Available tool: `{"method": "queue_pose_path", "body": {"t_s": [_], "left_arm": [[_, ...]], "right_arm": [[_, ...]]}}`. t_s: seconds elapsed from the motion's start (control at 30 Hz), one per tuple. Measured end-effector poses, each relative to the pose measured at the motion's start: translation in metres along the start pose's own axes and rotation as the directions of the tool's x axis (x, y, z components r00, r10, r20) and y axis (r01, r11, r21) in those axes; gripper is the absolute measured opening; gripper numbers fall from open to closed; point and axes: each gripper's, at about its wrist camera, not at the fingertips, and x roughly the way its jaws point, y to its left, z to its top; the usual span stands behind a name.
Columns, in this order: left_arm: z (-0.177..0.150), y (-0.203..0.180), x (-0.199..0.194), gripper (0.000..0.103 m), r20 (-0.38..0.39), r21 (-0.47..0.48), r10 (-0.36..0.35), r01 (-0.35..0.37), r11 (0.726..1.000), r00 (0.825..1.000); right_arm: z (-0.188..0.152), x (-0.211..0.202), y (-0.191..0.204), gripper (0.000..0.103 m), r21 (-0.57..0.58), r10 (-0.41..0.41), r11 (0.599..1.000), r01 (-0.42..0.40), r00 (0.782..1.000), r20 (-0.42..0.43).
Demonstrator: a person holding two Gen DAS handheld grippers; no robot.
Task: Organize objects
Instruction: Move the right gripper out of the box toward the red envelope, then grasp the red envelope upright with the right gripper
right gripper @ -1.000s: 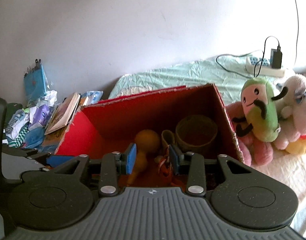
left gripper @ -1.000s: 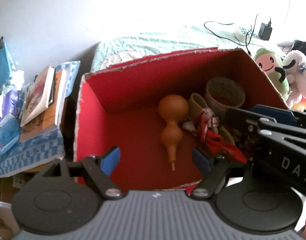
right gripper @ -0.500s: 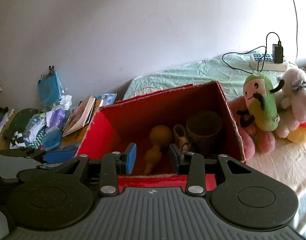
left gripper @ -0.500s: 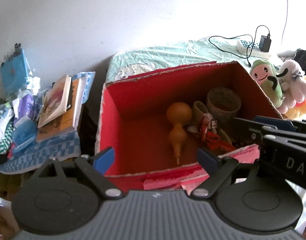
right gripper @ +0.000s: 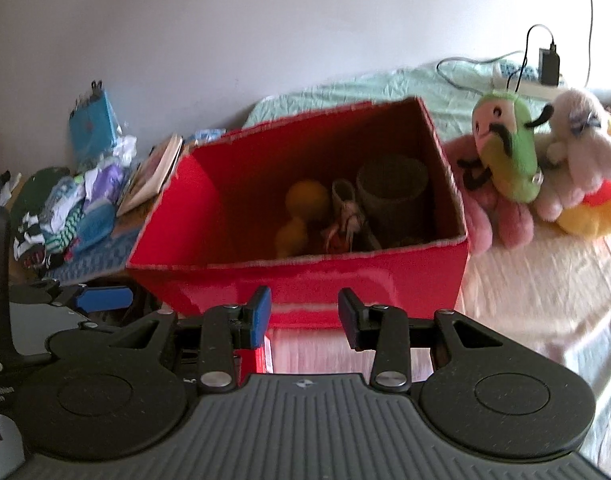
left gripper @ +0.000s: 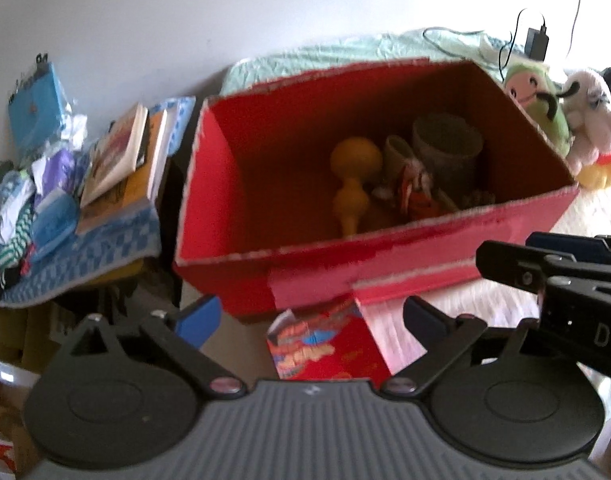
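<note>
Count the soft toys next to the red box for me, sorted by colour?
Green: 1
White: 1
Pink: 1
Yellow with red: 1
Total: 4 toys, heaped together right of the box; the pink and yellow ones are partly hidden.

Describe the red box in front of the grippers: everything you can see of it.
The red box is an open-topped cardboard carton, red inside and out, with pale, ragged cut edges. It sits upright on the bed, plush toys against its right side. Inside lie an orange gourd, a grey cup and small blurred items. A flap hangs from its near wall. Neither gripper touches it.
</note>
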Motion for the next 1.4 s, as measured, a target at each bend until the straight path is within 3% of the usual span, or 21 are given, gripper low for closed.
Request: {"method": "queue_pose_path", "body": {"t_s": [0.3,0.73,1.4], "left_arm": [[-0.016,-0.002,0.018,0.098,-0.098,-0.043,-0.010,0.006,0.999,0.995],[-0.030,0.012,0.045,0.098,-0.214,-0.111,-0.061,0.038,0.993,0.975],[-0.039,0.033,0.059,0.099,-0.240,-0.124,-0.186,0.160,0.979,0.953]], "right_arm": [[-0.011,0.012,-0.004,0.045,0.012,0.028,1.000,-0.027,0.997,-0.073],[-0.016,0.037,0.000,0.046,0.064,0.079,0.996,-0.068,0.977,-0.197],[-0.016,0.062,0.007,0.047,0.135,0.189,0.978,-0.161,0.954,-0.231]]}}
